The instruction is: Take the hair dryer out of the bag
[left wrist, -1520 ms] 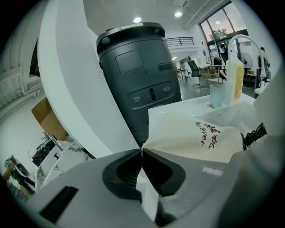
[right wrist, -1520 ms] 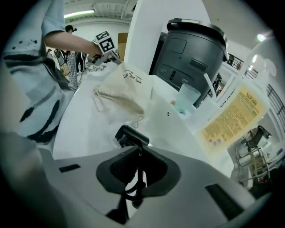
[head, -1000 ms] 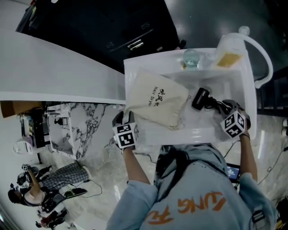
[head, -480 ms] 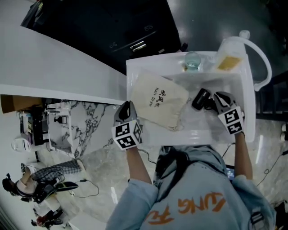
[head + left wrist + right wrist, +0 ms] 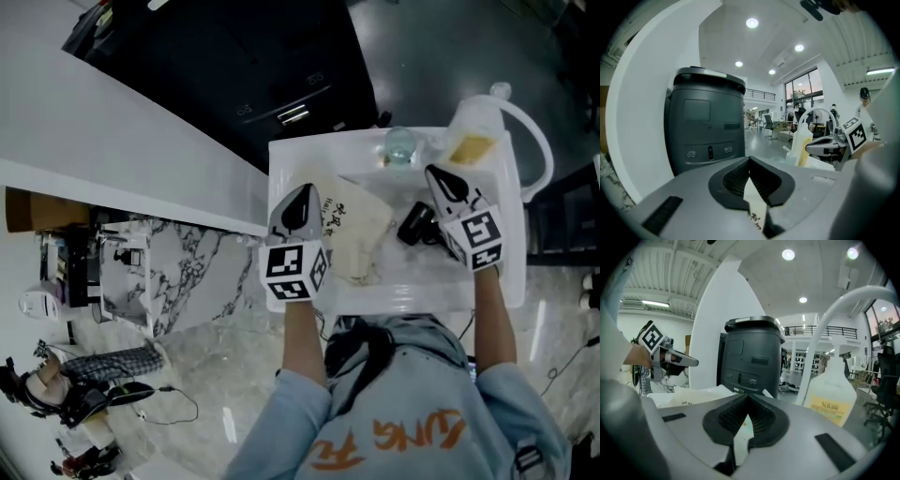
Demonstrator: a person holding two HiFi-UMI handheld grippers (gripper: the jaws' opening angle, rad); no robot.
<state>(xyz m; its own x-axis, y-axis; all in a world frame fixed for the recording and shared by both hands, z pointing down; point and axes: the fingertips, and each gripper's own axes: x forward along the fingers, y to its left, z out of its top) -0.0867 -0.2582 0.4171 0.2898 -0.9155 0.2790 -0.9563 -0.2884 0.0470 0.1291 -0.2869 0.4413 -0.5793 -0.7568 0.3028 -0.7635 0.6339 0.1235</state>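
Observation:
A cream drawstring bag point(image 5: 364, 225) with black print lies flat on the white table point(image 5: 394, 291). The black hair dryer point(image 5: 415, 223) lies outside it, just to its right, partly hidden by my right gripper. My left gripper point(image 5: 304, 189) hovers over the bag's left edge, shut and empty. My right gripper point(image 5: 434, 172) hovers above the dryer, also shut with nothing in it. In the left gripper view the shut jaws point(image 5: 750, 160) show a sliver of bag point(image 5: 755, 206) below them. The right gripper view shows shut jaws point(image 5: 749, 397) and the bag point(image 5: 686, 397) at left.
A plastic bottle point(image 5: 473, 141) with a yellow label and a curved white tube stands at the table's far right corner, with a clear glass point(image 5: 401, 145) beside it. A dark grey machine point(image 5: 705, 122) stands beyond the table. A white counter point(image 5: 112, 141) runs to the left.
Both grippers rose off the table and tipped toward level while their jaws closed. The left one left the bag's near corner; the right one left the hair dryer. Bag and dryer stayed put.

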